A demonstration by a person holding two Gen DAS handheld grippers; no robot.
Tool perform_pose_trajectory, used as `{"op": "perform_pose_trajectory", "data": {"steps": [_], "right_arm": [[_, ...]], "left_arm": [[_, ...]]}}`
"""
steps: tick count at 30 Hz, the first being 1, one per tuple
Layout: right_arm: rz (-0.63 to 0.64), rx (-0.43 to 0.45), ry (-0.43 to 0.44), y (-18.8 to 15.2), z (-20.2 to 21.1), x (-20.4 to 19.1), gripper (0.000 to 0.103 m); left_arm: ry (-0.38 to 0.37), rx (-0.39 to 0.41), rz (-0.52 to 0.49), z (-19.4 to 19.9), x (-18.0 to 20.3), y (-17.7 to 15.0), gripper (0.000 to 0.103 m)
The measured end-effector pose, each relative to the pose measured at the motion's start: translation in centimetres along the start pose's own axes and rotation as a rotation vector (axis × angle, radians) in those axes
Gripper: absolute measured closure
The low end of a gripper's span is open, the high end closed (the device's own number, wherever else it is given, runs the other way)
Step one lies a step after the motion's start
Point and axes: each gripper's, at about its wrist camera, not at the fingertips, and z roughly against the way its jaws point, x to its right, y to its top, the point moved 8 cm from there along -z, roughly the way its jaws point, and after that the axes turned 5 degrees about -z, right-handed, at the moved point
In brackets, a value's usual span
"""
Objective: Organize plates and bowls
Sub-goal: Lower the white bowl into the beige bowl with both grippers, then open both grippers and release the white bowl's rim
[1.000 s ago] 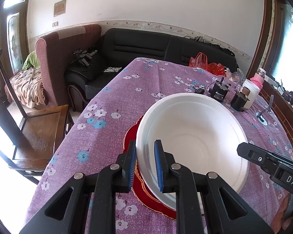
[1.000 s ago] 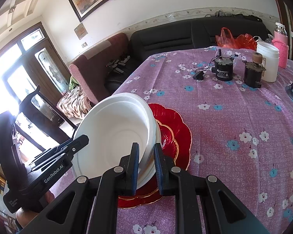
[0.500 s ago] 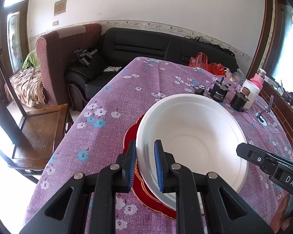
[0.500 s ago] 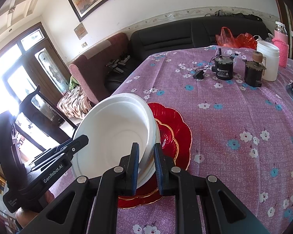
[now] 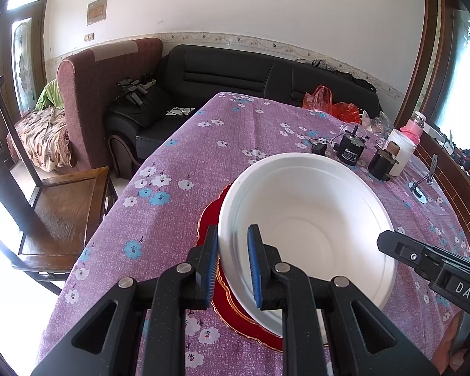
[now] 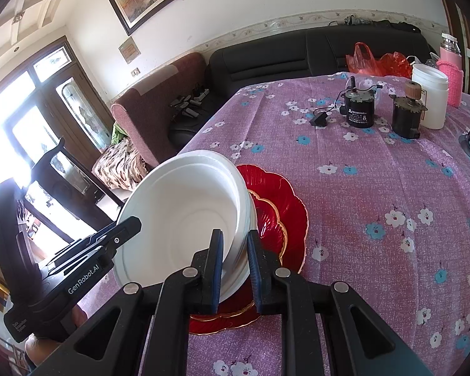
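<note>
Two grippers have the white bowl (image 5: 307, 228) by opposite sides of its rim. Your left gripper (image 5: 232, 261) is nearly closed, its blue pads (image 5: 253, 263) pinching the near left rim, one inside the wall and one outside. Your right gripper (image 6: 235, 263) is closed to much the same narrow gap on the right rim, gripping what looks like more than one nested wall. The bowl sits tilted over the red plates (image 6: 279, 216), at the near end of the table (image 6: 391, 172), with its low edge close to them; whether it touches them I cannot tell.

I judge the bowl to be foam or thin plastic: very light, a bit flexible, easy to dent or crack under a hard squeeze. Hold it at the rim, where it is stiffest, and keep the two grips level so it does not twist. The red plates look glossy and rigid, likely slippery and breakable.

From the right wrist you see stacked rim edges, suggesting several nested bowls, and two scalloped red plates with gold edges. From the left wrist you see the full inside of the bowl, empty, but only a sliver of red beneath it.
</note>
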Motion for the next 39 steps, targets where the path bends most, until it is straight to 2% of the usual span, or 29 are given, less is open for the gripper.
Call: {"op": "perform_pose_trajectory", "data": {"steps": [4, 12, 18, 24, 28, 39], "right_arm": [[0.001, 0.001, 0.003, -0.1, 0.0, -0.1, 0.084], [-0.004, 0.006, 0.011, 0.0, 0.2, -0.1, 0.084], [-0.004, 0.008, 0.016, 0.0, 0.5, -0.1, 0.084], [-0.01, 0.007, 0.023, -0.2, 0.8, -0.2, 0.084], [-0.012, 0.007, 0.023, -0.3, 0.8, -0.3, 0.084], [-0.024, 0.004, 0.024, -0.6, 0.4, 0.2, 0.083]], "left_arm": [[-0.004, 0.001, 0.001, 0.0, 0.1, 0.0, 0.081], [-0.01, 0.0, 0.005, 0.5, 0.3, 0.0, 0.079], [-0.006, 0.017, 0.006, 1.1, 0.3, 0.2, 0.068], [-0.005, 0.02, 0.005, 1.7, 0.4, 0.0, 0.067], [-0.007, 0.022, 0.005, 2.0, 0.3, 0.0, 0.062], [-0.014, 0.026, 0.007, 3.4, 0.8, -0.6, 0.06]]}}
